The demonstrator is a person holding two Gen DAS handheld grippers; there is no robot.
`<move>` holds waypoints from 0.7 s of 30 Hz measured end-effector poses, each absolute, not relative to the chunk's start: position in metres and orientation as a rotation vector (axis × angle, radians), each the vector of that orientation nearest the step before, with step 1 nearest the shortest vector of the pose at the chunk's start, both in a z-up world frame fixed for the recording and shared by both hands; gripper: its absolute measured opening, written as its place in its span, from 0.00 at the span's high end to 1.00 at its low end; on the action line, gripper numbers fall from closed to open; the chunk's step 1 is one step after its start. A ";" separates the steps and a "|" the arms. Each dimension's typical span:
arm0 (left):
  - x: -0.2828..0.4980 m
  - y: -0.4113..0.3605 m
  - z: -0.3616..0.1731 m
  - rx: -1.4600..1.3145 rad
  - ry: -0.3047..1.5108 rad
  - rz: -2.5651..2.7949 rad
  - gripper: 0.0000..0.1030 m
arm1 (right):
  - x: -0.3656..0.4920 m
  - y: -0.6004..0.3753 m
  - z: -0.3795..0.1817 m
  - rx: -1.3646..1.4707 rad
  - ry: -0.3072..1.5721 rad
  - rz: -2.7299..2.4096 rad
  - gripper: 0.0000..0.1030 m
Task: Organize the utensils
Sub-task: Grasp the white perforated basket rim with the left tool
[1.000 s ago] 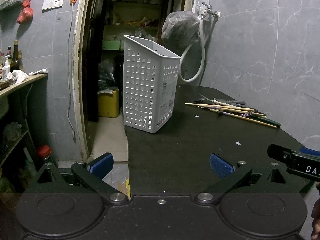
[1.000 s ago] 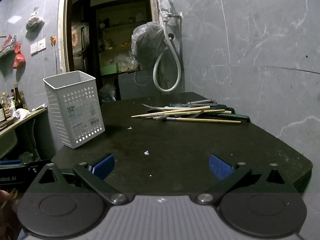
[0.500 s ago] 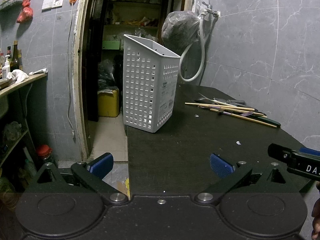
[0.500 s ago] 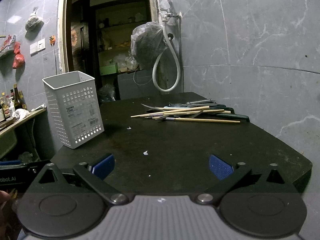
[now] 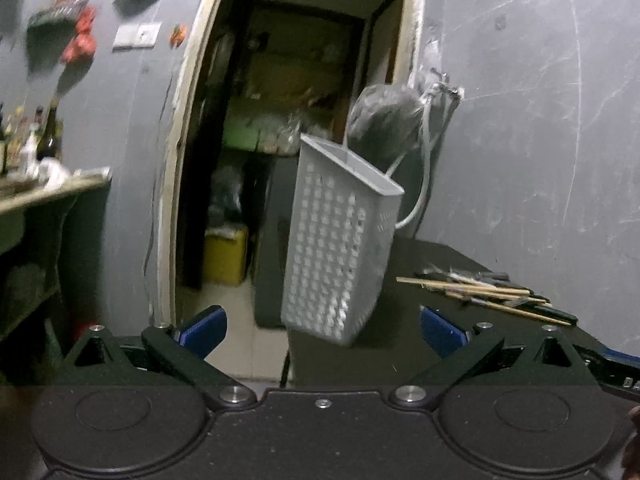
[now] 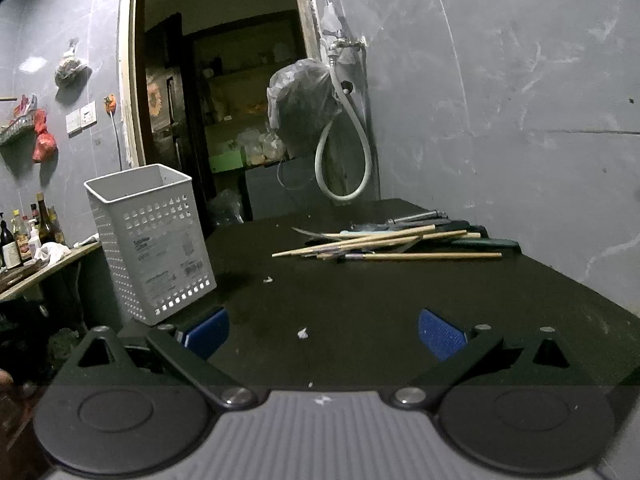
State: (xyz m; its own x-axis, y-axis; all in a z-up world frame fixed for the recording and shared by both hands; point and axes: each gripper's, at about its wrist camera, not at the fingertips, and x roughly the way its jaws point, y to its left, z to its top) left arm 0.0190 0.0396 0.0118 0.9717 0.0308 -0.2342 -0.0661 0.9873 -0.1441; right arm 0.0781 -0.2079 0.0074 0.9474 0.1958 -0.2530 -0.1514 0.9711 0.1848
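Observation:
A white perforated basket stands upright at the left edge of the black table; the blurred left wrist view shows the same basket straight ahead. A pile of wooden chopsticks and dark-handled utensils lies at the far right of the table, seen also as the utensil pile in the left wrist view. My left gripper is open and holds nothing, well short of the basket. My right gripper is open over the table's near part, with nothing between its blue pads.
A doorway opens behind the table, with shelves inside. A tap with a white hose and a plastic bag hang on the grey wall. Bottles stand on a shelf at left. White crumbs dot the table.
The left gripper's view has swung upward and left with motion blur, so the basket now sits lower and to the right. The right gripper has tilted up slightly. Both stay open.

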 end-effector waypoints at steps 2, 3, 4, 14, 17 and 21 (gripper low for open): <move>0.035 0.049 0.014 -0.134 0.236 0.010 0.01 | 0.082 -0.209 0.007 0.178 0.263 0.180 0.00; 0.043 0.054 0.015 -0.130 0.224 -0.007 0.01 | 0.084 -0.210 0.007 0.188 0.257 0.182 0.00; 0.050 0.057 0.014 -0.127 0.210 -0.016 0.01 | 0.087 -0.211 0.007 0.195 0.251 0.184 0.00; 0.121 0.063 0.022 -0.056 0.181 -0.087 0.01 | 0.105 -0.214 0.011 0.153 0.231 0.139 0.00; 0.137 0.062 0.022 -0.067 0.188 -0.097 0.01 | 0.110 -0.217 0.010 0.158 0.238 0.125 0.00; 0.153 0.060 0.022 -0.081 0.203 -0.099 0.01 | 0.112 -0.219 0.006 0.159 0.246 0.117 0.00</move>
State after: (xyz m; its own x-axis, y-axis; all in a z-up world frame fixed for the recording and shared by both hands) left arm 0.1526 0.0599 0.0219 0.9746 -0.1058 -0.1971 0.0895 0.9919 -0.0898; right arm 0.1122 -0.2191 0.0062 0.9632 0.1344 -0.2328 -0.0956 0.9807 0.1705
